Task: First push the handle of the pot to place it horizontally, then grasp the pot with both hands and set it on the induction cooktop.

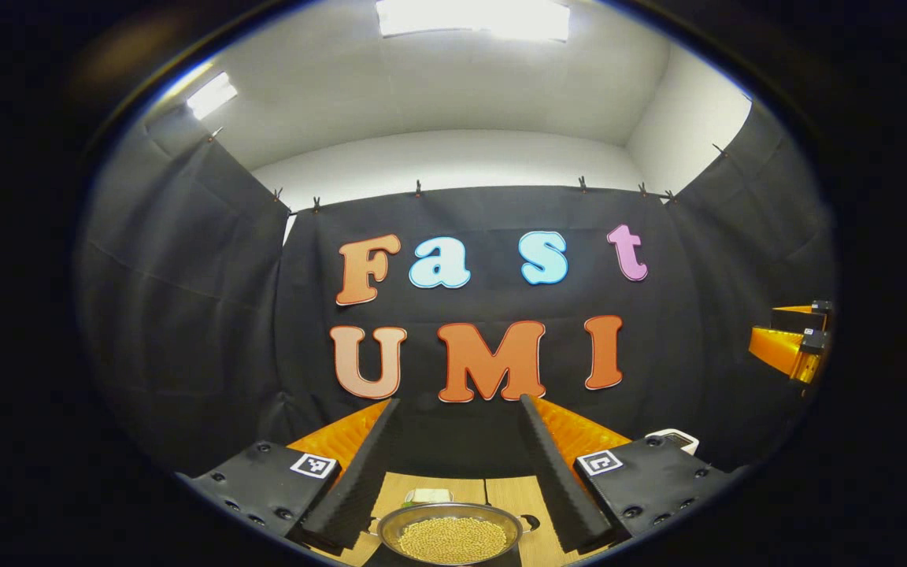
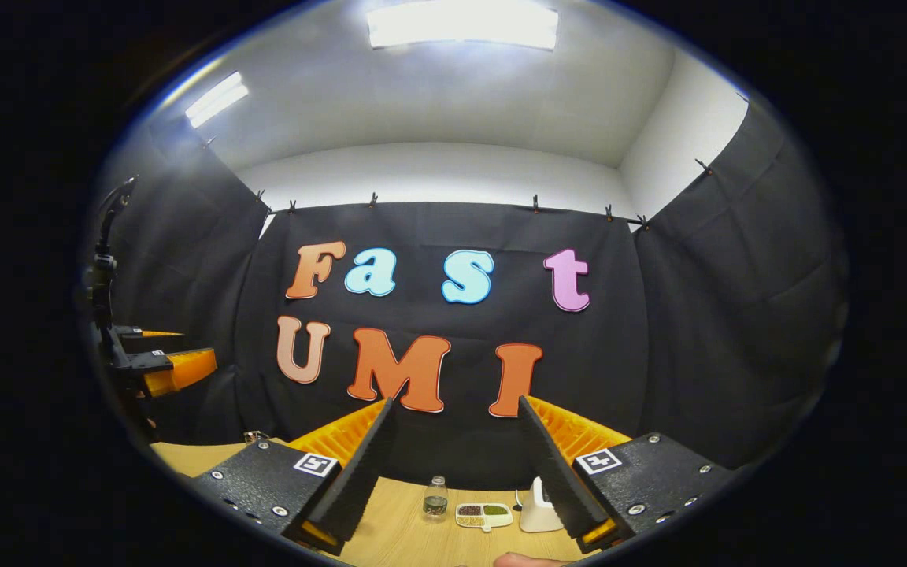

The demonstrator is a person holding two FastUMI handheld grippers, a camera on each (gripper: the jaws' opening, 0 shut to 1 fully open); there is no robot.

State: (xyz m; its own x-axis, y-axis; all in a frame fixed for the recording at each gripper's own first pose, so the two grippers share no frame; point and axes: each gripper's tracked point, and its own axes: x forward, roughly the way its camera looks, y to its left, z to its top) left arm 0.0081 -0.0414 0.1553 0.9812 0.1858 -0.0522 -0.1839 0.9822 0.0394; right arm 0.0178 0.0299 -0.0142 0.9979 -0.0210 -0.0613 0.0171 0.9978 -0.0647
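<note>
Steel pot (image 1: 450, 534) between spread left gripper (image 1: 453, 457), right gripper (image 2: 453, 465) spread above wooden table (image 2: 406, 535)

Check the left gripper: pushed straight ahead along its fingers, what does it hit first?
Probably nothing close. The left gripper is open and aims at the booth's black cloth wall. The pot sits low between its fingers, seemingly below that line, though depth is hard to judge.

The pot (image 1: 450, 534) is cut off at the bottom edge of the left gripper view, its handle unseen.
</note>
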